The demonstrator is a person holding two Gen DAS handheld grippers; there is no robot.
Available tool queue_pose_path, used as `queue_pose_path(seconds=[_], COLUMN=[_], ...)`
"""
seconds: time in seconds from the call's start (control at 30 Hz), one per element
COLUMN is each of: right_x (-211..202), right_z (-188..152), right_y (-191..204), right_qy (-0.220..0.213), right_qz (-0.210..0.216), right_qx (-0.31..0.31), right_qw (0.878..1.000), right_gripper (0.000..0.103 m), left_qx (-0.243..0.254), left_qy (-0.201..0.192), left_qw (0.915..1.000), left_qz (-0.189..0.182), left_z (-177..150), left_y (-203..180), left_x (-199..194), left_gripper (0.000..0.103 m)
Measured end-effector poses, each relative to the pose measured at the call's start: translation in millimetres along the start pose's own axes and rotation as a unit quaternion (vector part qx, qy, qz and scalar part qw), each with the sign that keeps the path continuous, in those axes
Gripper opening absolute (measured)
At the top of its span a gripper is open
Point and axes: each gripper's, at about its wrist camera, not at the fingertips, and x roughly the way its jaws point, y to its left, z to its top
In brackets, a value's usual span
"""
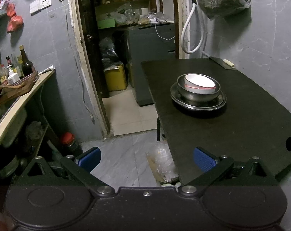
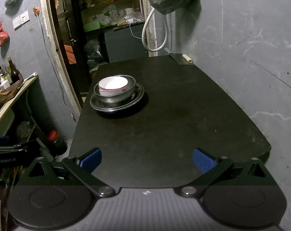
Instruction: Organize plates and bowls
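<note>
A white bowl (image 1: pixel 199 83) (image 2: pixel 113 85) with a red rim line sits inside a steel bowl (image 1: pixel 199 93) (image 2: pixel 114 94). Both rest on a steel plate (image 1: pixel 198 104) (image 2: pixel 116 104) on the black table (image 1: pixel 232 125) (image 2: pixel 164 125). My left gripper (image 1: pixel 147 158) is open, held off the table's near left corner, above the floor, well short of the stack. My right gripper (image 2: pixel 147 158) is open with nothing between its blue pads, over the table's near edge, the stack far ahead to its left. The left gripper's body (image 2: pixel 8 154) shows at the right wrist view's left edge.
A cleaver (image 1: pixel 222 62) (image 2: pixel 181 58) lies at the table's far right corner by the grey wall. A counter (image 1: pixel 20 100) with bottles stands on the left, a red-lidded jar (image 1: pixel 69 142) (image 2: pixel 56 141) on the floor below. An open doorway (image 1: pixel 126 57) lies behind. A plastic bag (image 1: pixel 164 165) lies on the floor.
</note>
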Motion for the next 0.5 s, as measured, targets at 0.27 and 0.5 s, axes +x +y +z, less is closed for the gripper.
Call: queue_pose_path(seconds=[0.27, 0.5], right_x=[1.6, 4.6], right_z=[3.4, 5.9], right_y=[0.6, 1.1], right_qy=[0.004, 0.006], right_qz=[-0.003, -0.004], right_qx=[-0.005, -0.007], right_qw=[1.000, 1.000], right_gripper=[0.103, 0.103], left_qx=[-0.002, -0.003], left_qy=[0.003, 0.004], left_qw=[1.0000, 1.0000], left_qz=[-0.002, -0.003], left_z=[2.0, 4.2], left_y=[-0.5, -1.0], left_x=[4.4, 9.0], left_gripper=[0.102, 0.102])
